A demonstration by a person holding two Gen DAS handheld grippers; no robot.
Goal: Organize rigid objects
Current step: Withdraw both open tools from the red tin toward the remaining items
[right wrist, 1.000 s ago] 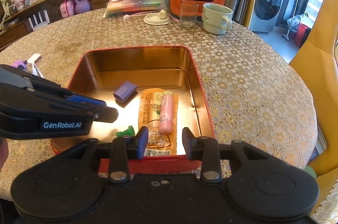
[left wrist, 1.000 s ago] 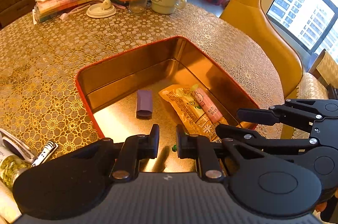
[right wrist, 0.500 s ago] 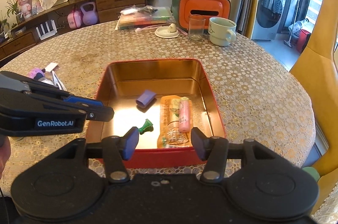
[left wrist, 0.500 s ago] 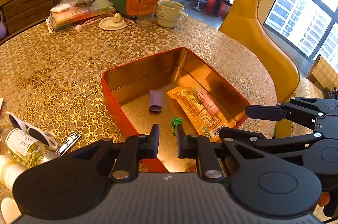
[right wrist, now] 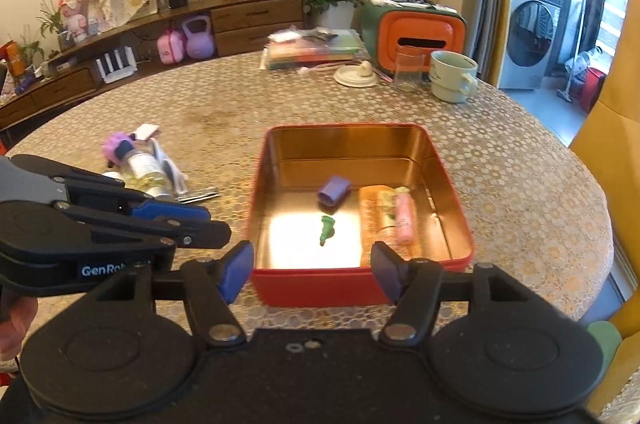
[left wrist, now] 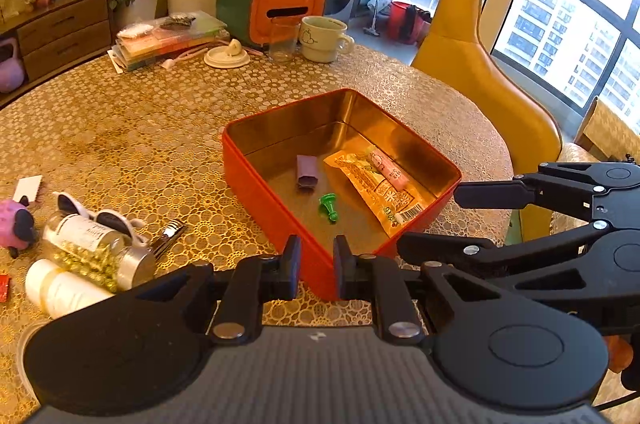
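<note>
A red tin (left wrist: 248, 164) (right wrist: 360, 288) stands on the patterned table. A purple piece (left wrist: 307, 171) (right wrist: 334, 189), a small green piece (left wrist: 328, 206) (right wrist: 326, 230), a yellow snack packet (left wrist: 376, 192) (right wrist: 374, 220) and a pink tube (left wrist: 390, 170) (right wrist: 405, 220) lie inside it. My left gripper (left wrist: 316, 268) (right wrist: 218, 224) is shut and empty, above the tin's near left corner. Over the near wall hovers my right gripper (right wrist: 312, 270) (left wrist: 428, 220). Its jaws are opening and nothing is between them.
Left of the tin lie a pill bottle (left wrist: 88, 248) (right wrist: 144, 166), sunglasses (left wrist: 100, 218), a nail clipper (left wrist: 168, 232), a white bottle (left wrist: 60, 294) and a pink toy (left wrist: 14, 228). At the back are a mug (right wrist: 454, 80), a glass (right wrist: 408, 68) and an orange box (right wrist: 416, 34). A yellow chair (left wrist: 480, 84) is at the right.
Both grippers have drawn back and up from the tin, so more of the table shows. The right jaws have spread wider. The left jaws stay shut.
</note>
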